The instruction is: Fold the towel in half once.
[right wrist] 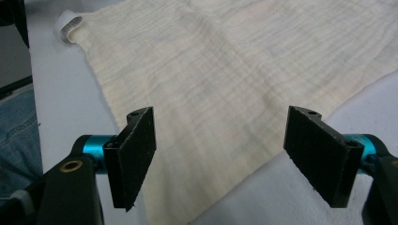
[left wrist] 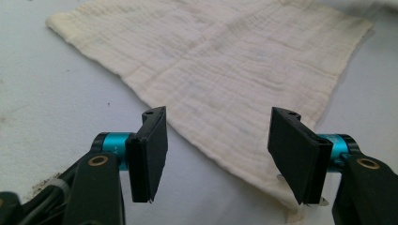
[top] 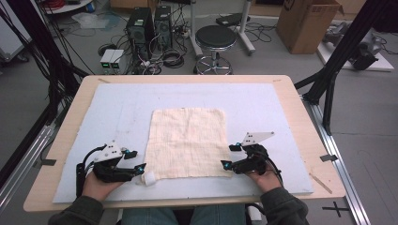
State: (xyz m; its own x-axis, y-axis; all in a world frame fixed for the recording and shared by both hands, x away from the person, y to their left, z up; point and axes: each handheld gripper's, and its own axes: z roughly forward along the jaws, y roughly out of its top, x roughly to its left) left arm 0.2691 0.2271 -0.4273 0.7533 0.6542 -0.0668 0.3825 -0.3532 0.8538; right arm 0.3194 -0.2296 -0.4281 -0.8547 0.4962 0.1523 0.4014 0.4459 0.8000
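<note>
A cream square cloth (top: 187, 143) lies flat in the middle of the pale mat. A small white loop tag (top: 150, 178) sticks out at its near left corner. My left gripper (top: 137, 160) rests at the cloth's near left edge, open; in the left gripper view its jaws (left wrist: 219, 140) stand wide over the cloth's corner (left wrist: 220, 61) without pinching it. My right gripper (top: 229, 155) sits at the near right edge, also open; in the right gripper view its jaws (right wrist: 220, 150) straddle the cloth's corner (right wrist: 234, 61), and the loop tag (right wrist: 70, 26) shows far left.
The pale mat (top: 117, 108) covers most of the wooden table (top: 300, 117). Beyond the far edge stand a black stool (top: 215, 40), computer towers (top: 141, 26) with cables, and a cardboard box (top: 307, 21). A black frame post (top: 342, 51) rises at the right.
</note>
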